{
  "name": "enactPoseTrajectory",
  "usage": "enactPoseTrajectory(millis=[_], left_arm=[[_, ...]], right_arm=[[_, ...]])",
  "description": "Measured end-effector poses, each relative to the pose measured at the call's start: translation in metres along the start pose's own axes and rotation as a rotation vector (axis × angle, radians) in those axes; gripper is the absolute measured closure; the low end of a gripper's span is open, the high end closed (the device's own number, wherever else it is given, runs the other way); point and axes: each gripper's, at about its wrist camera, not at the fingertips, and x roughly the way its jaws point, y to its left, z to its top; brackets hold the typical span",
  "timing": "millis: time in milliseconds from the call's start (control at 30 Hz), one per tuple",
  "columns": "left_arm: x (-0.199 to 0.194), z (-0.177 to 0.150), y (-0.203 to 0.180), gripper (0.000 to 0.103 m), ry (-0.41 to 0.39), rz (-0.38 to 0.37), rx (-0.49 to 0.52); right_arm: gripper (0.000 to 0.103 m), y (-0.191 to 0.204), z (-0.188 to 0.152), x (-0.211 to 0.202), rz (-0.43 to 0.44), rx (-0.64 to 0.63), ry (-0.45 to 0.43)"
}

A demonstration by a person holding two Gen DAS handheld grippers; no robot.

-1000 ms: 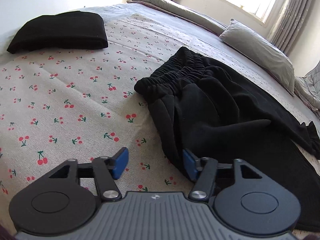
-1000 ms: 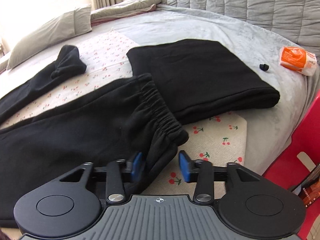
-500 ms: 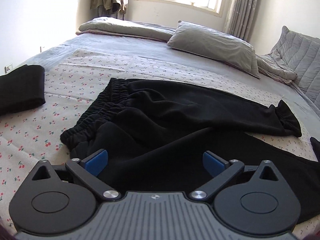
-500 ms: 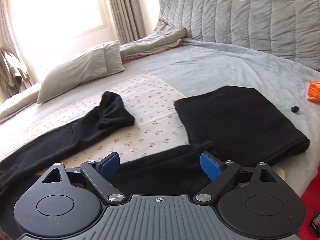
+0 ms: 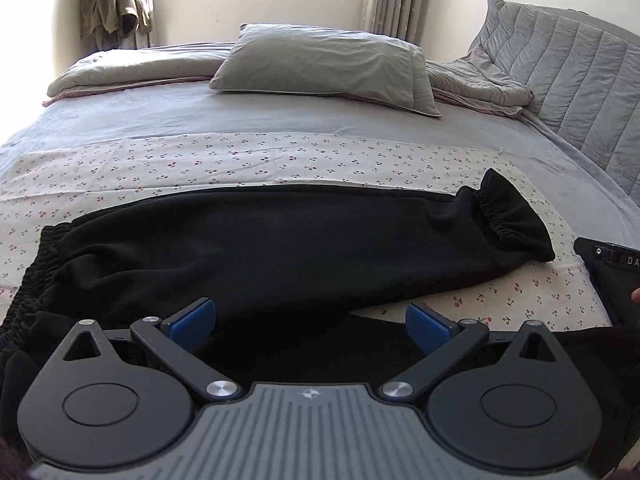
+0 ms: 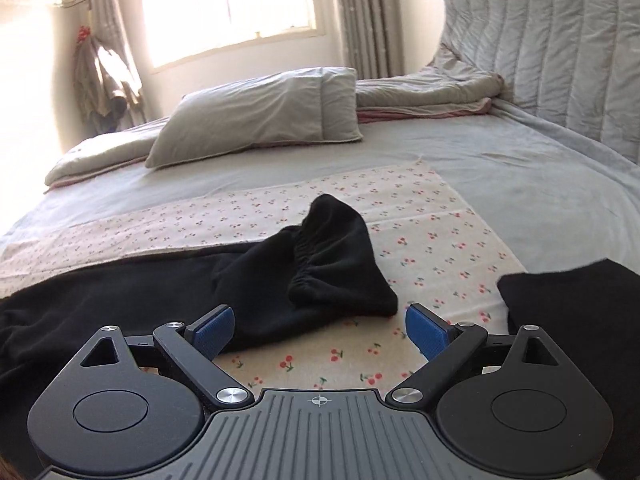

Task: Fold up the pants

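Black pants (image 5: 280, 252) lie spread across a cherry-print cloth (image 5: 256, 160) on the bed, waistband (image 5: 28, 280) at the left, one cuffed leg end (image 5: 508, 220) at the right. My left gripper (image 5: 310, 322) is open and empty, low over the pants' middle. My right gripper (image 6: 320, 326) is open and empty, just short of the cuffed leg end (image 6: 336, 264), over the cloth (image 6: 420, 240). The near leg is mostly hidden under the left gripper.
A folded black garment (image 6: 580, 308) lies at the right on the bed. A grey pillow (image 5: 320, 64) and rumpled blanket (image 5: 480, 88) lie at the far side, with a padded headboard (image 5: 568, 68) at right. Clothes (image 5: 112, 0) hang by the window.
Both grippers have opened wide, letting go of the pants, and swung toward the far side of the bed. The pants now lie flatter, lengthwise across the cloth.
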Motion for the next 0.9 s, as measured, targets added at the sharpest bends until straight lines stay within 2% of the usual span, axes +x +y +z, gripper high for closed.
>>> enactPoseTrajectory(millis=[167,267,333,400,433,467,567,667,733,833,867,900], left_arm=[[0.045,0.020,-0.039,0.000,0.031,0.000,0.049],[0.075,0.036,-0.061,0.000,0.035,0.007,0.087],[0.095,0.047,-0.077,0.000,0.029,0.008,0.112],[0.117,0.057,-0.094,0.000,0.019,0.007,0.147],[0.127,0.061,-0.101,0.000,0.016,0.008,0.164],[0.138,0.064,-0.110,0.000,0.013,0.009,0.191],[0.166,0.072,-0.134,0.000,0.002,0.012,0.277],[0.195,0.081,-0.162,0.000,-0.025,0.017,0.379],[0.214,0.089,-0.178,0.000,-0.032,0.004,0.407],[0.242,0.101,-0.202,0.002,-0.031,-0.035,0.425],[0.248,0.104,-0.208,0.005,-0.031,-0.049,0.429],[0.252,0.107,-0.213,0.007,-0.031,-0.067,0.434]], right_arm=[[0.014,0.001,-0.004,0.053,0.082,-0.185,-0.054],[0.029,0.000,-0.004,0.083,0.139,-0.258,-0.035],[0.031,0.000,-0.004,0.103,0.170,-0.312,-0.004],[0.044,-0.001,-0.005,0.120,0.153,-0.363,0.030],[0.063,-0.002,-0.007,0.127,0.129,-0.386,0.035],[0.075,-0.008,-0.007,0.130,0.135,-0.379,0.027],[0.083,-0.041,-0.005,0.131,0.161,-0.221,-0.034],[0.085,-0.075,0.005,0.125,0.130,-0.097,-0.076],[0.085,-0.106,0.014,0.118,0.128,0.047,-0.100],[0.084,-0.145,0.017,0.116,0.152,0.257,-0.094],[0.077,-0.159,0.014,0.117,0.153,0.348,-0.085],[0.075,-0.172,0.011,0.119,0.161,0.433,-0.064]])
